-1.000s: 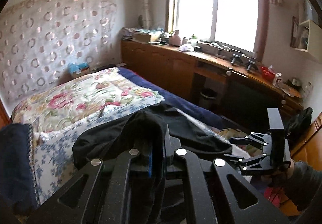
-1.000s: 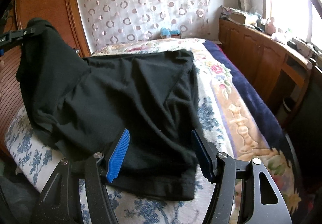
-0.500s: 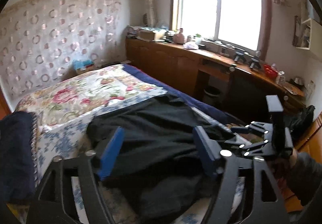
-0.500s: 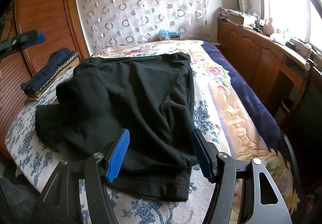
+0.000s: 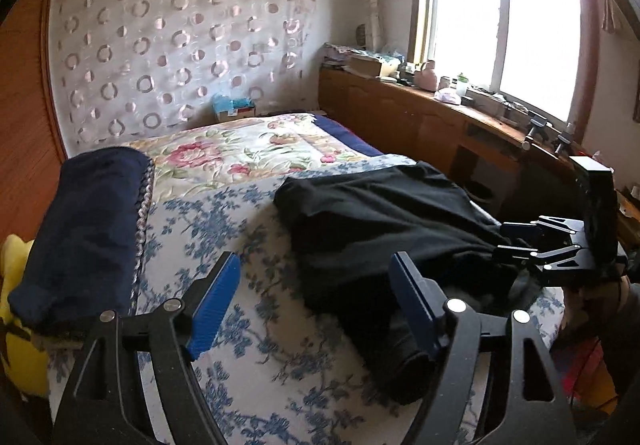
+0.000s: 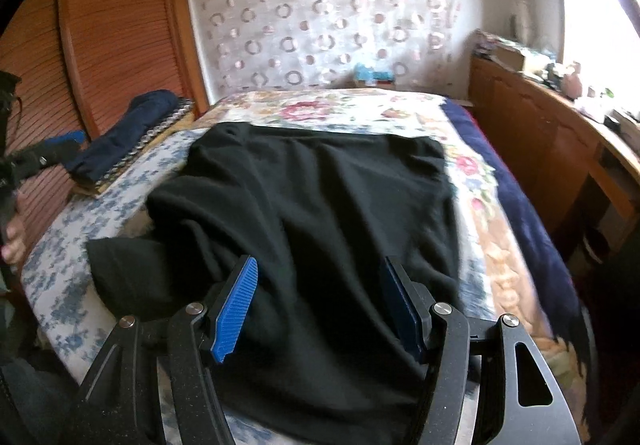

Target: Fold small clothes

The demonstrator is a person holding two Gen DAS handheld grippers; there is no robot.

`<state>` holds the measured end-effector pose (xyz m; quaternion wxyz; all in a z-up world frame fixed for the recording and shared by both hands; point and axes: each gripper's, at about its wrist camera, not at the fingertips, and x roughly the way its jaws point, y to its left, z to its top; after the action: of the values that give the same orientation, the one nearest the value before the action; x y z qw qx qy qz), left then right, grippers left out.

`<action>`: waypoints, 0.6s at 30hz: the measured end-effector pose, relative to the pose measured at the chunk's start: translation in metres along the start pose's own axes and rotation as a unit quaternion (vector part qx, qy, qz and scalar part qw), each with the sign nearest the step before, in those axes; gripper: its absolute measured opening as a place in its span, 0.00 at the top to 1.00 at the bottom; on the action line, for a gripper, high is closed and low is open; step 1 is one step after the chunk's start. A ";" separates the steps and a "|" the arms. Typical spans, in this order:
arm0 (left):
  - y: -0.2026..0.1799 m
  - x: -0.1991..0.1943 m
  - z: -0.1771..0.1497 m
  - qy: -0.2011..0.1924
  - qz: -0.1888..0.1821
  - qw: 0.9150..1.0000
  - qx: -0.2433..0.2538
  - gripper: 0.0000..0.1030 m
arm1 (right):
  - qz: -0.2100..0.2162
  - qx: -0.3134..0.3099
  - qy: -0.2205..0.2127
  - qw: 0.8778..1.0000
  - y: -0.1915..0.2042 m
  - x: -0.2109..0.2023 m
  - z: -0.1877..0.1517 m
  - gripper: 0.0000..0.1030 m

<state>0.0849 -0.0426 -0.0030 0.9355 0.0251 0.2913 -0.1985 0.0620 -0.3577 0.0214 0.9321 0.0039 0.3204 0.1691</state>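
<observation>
Honestly, with my left gripper and right gripper both gaping, the black garment ahead may bunch unevenly.

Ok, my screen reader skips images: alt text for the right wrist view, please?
A black garment lies spread on a floral bedspread, its near edge between the open blue pads of the right hand-held gripper. Folded navy clothing sits at the left.
</observation>
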 end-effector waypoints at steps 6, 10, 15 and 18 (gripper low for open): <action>0.004 0.001 -0.010 0.001 0.001 1.000 0.001 0.25 | 0.041 -0.011 0.042 0.998 0.010 0.027 -0.004 0.36; 0.004 0.003 -0.015 0.004 -0.001 1.000 -0.004 0.25 | 0.042 -0.009 0.065 0.997 0.006 0.043 -0.005 0.37; 0.005 0.003 -0.019 0.006 0.002 1.000 -0.005 0.25 | 0.071 -0.018 0.063 0.995 0.012 0.049 0.001 0.83; 0.005 0.003 -0.019 0.005 0.003 1.000 -0.008 0.25 | 0.075 -0.039 0.040 0.996 0.019 0.041 0.009 0.89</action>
<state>0.0791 -0.0356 -0.0205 0.9348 0.0199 0.2972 -0.1933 0.0911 -0.3256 0.0065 0.9027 -0.0148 0.3494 0.2508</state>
